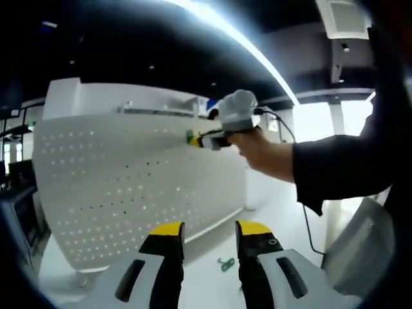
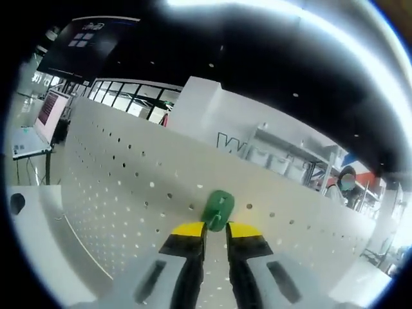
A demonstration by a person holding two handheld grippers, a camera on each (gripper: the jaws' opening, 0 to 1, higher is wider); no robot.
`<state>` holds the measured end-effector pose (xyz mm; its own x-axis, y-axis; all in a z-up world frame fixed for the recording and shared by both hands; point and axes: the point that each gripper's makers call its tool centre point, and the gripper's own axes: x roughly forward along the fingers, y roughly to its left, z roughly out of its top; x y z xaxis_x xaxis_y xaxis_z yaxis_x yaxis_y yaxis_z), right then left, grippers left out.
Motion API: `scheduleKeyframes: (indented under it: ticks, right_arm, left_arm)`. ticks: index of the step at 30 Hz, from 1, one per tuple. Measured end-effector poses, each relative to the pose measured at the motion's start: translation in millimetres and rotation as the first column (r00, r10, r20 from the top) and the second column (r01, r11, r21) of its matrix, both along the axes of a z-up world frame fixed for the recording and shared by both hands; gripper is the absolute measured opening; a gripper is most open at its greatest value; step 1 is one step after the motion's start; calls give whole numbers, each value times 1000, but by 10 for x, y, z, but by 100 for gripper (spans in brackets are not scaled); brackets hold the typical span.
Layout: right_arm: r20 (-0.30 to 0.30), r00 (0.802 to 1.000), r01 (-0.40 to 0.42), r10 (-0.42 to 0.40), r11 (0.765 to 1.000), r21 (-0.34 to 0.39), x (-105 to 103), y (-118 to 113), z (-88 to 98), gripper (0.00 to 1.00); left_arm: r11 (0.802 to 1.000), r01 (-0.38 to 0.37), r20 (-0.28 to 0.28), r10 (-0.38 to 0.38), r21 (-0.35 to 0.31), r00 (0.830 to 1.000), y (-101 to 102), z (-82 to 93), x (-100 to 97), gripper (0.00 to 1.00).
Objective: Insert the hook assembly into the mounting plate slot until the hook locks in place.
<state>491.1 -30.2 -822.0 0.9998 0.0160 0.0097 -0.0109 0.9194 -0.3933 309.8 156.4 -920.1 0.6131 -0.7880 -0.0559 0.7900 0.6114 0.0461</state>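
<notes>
A white perforated mounting plate (image 1: 129,187) stands upright on the table, also spanning the right gripper view as the mounting plate (image 2: 129,187). My right gripper (image 2: 215,228) is shut on a green hook (image 2: 217,210), holding it up against the plate's holes. In the left gripper view a person's hand holds that right gripper (image 1: 205,139) at the plate's upper edge, the green hook (image 1: 190,137) at its tip. My left gripper (image 1: 209,230) stands open low in front of the plate, nothing between its jaws. Another green hook (image 1: 226,264) lies on the table between its fingertips.
The white table (image 1: 264,212) runs in front of the plate. A black cable (image 1: 308,225) hangs from the right gripper. A laptop (image 2: 38,125) sits at the left behind the plate. A grey bin (image 1: 360,251) stands at the right.
</notes>
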Motion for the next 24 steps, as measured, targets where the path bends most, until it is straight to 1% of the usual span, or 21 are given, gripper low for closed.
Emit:
scheduleKeyframes:
  ticks: [4, 10, 15, 24]
  right_arm:
    - [3, 1000, -2, 2, 1000, 7, -42, 4, 10, 16]
    - [9, 1000, -8, 8, 1000, 22, -138, -9, 34, 21]
    - [2, 1000, -20, 20, 999, 43, -241, -4, 41, 29]
    - [-8, 998, -62, 63, 995, 81, -426, 24, 4, 34]
  left_arm:
    - [1000, 1, 3, -1, 8, 1000, -2, -10, -3, 32]
    - [1000, -4, 13, 4, 9, 1000, 12, 7, -1, 33]
    - [1000, -7, 16, 7, 15, 1000, 21, 4, 2, 33]
    - [1000, -7, 24, 6, 30, 1000, 8, -9, -7, 34]
